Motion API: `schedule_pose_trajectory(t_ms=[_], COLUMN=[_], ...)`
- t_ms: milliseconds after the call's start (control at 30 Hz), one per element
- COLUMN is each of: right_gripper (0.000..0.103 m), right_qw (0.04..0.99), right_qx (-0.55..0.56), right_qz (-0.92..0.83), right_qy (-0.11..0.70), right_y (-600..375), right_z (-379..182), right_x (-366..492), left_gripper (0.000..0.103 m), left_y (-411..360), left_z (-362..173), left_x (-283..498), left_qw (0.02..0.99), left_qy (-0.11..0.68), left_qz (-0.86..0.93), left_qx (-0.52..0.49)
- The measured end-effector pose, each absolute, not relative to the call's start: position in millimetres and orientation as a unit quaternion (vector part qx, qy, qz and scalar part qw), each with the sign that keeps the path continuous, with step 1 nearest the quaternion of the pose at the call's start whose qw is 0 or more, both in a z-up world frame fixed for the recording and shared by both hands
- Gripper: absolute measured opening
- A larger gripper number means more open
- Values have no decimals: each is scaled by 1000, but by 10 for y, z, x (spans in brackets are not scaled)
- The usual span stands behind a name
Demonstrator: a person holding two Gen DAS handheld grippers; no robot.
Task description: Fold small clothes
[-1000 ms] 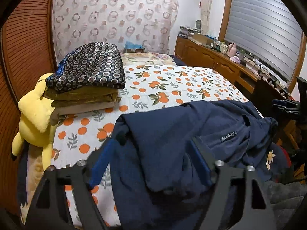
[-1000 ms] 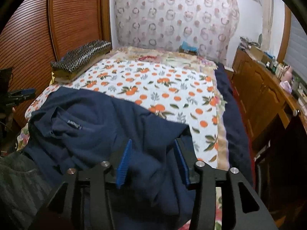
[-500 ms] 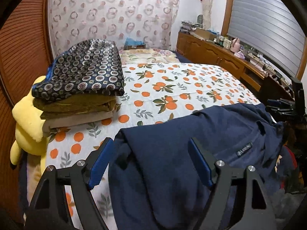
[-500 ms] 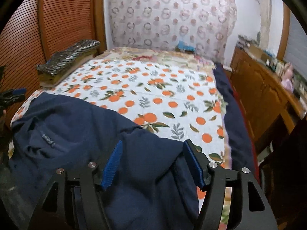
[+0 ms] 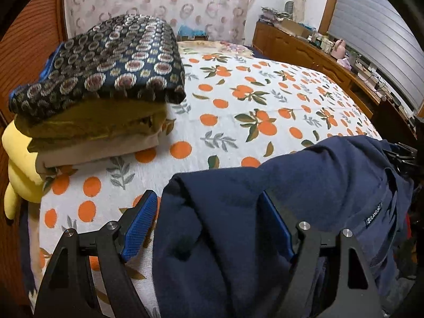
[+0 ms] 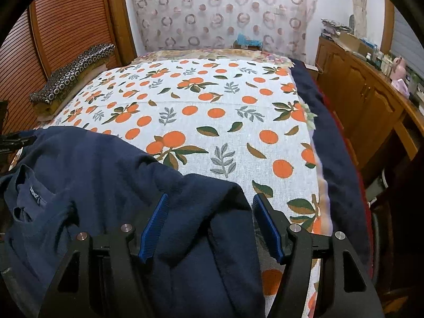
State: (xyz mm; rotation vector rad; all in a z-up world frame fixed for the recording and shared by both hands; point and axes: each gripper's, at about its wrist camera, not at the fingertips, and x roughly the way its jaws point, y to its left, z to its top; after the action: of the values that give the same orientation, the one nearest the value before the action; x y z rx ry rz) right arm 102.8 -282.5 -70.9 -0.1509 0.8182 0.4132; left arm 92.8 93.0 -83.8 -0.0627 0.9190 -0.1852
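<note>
Bed (image 5: 238, 111), one navy shirt (image 5: 265, 212), three folded clothes (image 5: 106, 84)

We see a navy shirt (image 5: 238, 212) lying rumpled on the bed's (image 5: 251, 106) near edge. Its collar label faces up.

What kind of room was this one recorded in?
Most likely a home bedroom: a bed with an orange-print cover, a stack of folded clothes on it, and wooden cabinets along the wall.

place: home bedroom | evidence: bed (image 6: 238, 122) under an orange-print sheet; folded clothes stack (image 5: 106, 84) and yellow plush toy (image 5: 18, 164) at its edge; patterned curtain (image 6: 225, 13); cluttered wooden sideboard (image 6: 365, 92)
</note>
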Motion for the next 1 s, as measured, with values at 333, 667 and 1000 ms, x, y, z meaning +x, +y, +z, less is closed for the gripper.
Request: schedule_pose_trajectory(t_ms=[333,667,1000], right_gripper=[70,13,12], right_qw=[892,880,926], right_qx=[-86,-77,-54], right_qz=[199,251,268], right_qy=[396,396,260], right_y=[-2774,-2652,-2982], right_z=[-737,-617,639], right_x=[1002,771,10], left_gripper=[72,11,10], left_y=[895,731,632], left_z=[-863,-617,745], left_x=[920,716,161], left_qw=[893,897,934], left_qy=[438,415,280], left_qz=[-99,-153,-222], left_qx=[-20,-2,-29])
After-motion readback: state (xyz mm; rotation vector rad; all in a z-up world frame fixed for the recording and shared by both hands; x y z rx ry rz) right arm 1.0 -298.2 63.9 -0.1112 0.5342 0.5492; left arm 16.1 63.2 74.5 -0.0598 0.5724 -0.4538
